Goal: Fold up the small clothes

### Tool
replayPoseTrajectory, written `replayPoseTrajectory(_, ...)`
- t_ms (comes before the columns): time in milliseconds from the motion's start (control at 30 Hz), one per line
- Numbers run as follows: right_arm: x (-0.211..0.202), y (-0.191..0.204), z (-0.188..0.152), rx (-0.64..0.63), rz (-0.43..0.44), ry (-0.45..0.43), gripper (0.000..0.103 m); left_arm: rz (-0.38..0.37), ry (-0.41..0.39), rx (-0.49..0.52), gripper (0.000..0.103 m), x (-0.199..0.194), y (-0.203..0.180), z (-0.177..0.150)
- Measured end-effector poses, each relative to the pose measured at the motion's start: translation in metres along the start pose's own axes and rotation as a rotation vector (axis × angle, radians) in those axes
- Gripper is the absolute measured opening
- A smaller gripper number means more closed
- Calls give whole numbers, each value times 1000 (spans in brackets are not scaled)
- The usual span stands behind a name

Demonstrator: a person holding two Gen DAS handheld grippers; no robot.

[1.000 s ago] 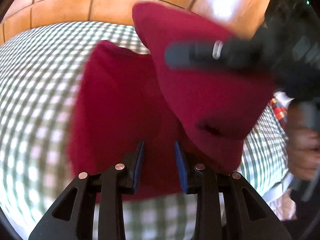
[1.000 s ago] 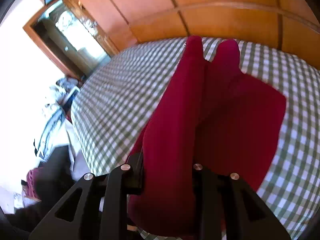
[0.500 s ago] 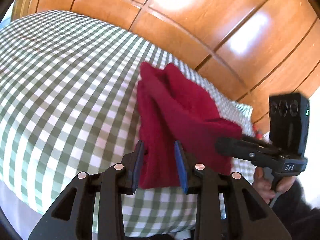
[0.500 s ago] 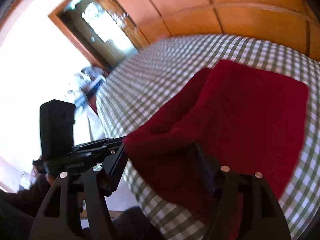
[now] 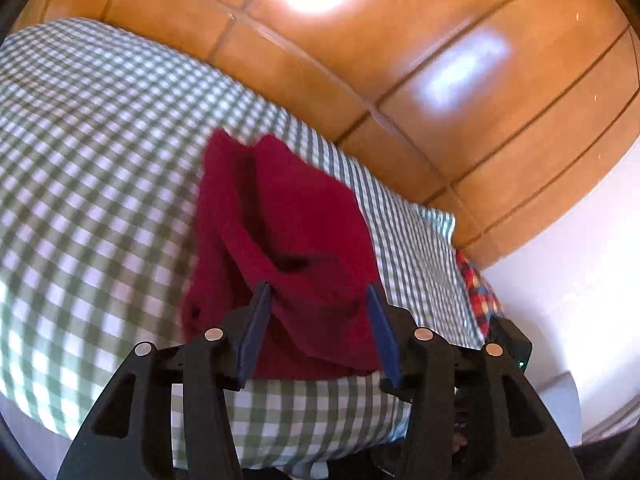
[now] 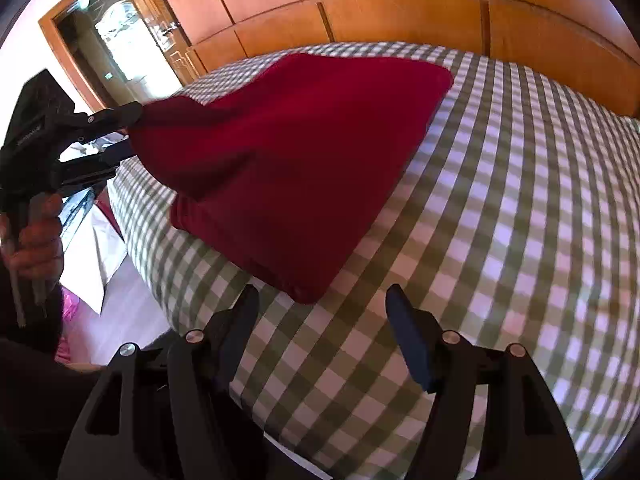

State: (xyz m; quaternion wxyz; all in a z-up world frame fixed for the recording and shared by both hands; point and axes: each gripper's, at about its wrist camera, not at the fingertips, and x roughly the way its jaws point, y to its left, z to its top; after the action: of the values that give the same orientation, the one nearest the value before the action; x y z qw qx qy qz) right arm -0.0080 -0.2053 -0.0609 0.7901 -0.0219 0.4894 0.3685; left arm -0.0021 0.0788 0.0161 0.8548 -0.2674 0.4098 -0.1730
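Change since half a second ago: my right gripper (image 6: 320, 312) has let go of the red garment (image 6: 304, 152) and now sits clear of it; my left jaws have spread from narrow to wide.
Red garment: dark red knit, folded over itself, lying on the green-and-white checked bedspread (image 6: 500, 200) near its front edge; one corner is lifted off the bed toward my left side.
My left gripper (image 5: 318, 300): jaws wide in its own view, with a raised fold of the garment (image 5: 288, 220) lying between the blue pads (image 5: 256, 320). From the right wrist view its tips (image 6: 132, 132) meet the lifted corner, but I cannot tell whether cloth is actually pinched.
My right gripper: jaws wide, nothing between them, just short of the garment's nearest corner, above bare check cloth.
My left hand (image 6: 36, 244): wrapped round the left tool's handle, off the bed's edge.
Background: wooden panelled wardrobe (image 5: 400, 60) behind the bed; red, blue and yellow plaid cloth (image 5: 478, 292) at the bed's right edge.
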Motion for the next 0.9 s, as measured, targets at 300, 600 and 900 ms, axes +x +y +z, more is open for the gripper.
replayPoseTrajectory(300,13,6,7,-30,-45,-51,15,37,54,33,12,25,0,-4)
replayPoseTrajectory(600,12,6,-19,-92,-76,-7,13,39,139,-70,13,36,57,-51)
replayPoseTrajectory(900,-11,-7,-20,-55,-41,-40,52,-60,29,-63,61,7,40,2)
